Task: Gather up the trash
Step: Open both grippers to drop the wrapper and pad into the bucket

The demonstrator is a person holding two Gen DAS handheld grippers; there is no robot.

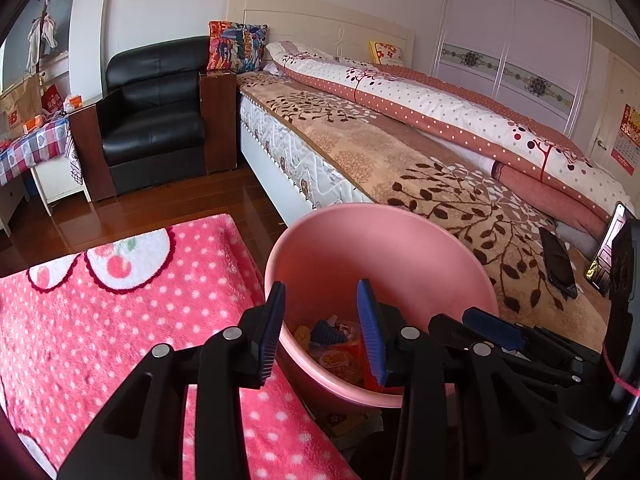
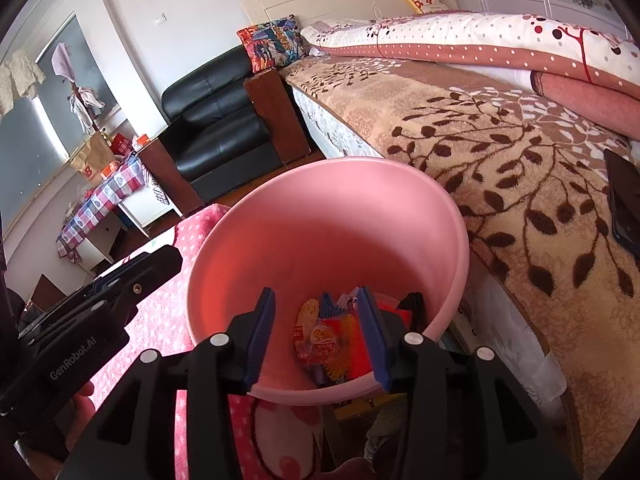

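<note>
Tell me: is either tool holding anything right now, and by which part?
Nothing is held. The left tool and right tool are both open and empty above the pink bin, with wrappers lying at its bottom.

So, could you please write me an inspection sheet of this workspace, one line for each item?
Surface: pink dotted rug on a wooden floor, beside the bed.
Job's things: pink bin standing by the bed edge; colourful wrappers lie at its bottom.
Clutter: dark phone lying on the bed blanket.
Grippers: left gripper and right gripper both over the bin, jaws open, nothing between them.
Cables: a thin pink cord at the right edge of the left wrist view.
Surroundings: black armchair, checked table with bags, wardrobe.
</note>
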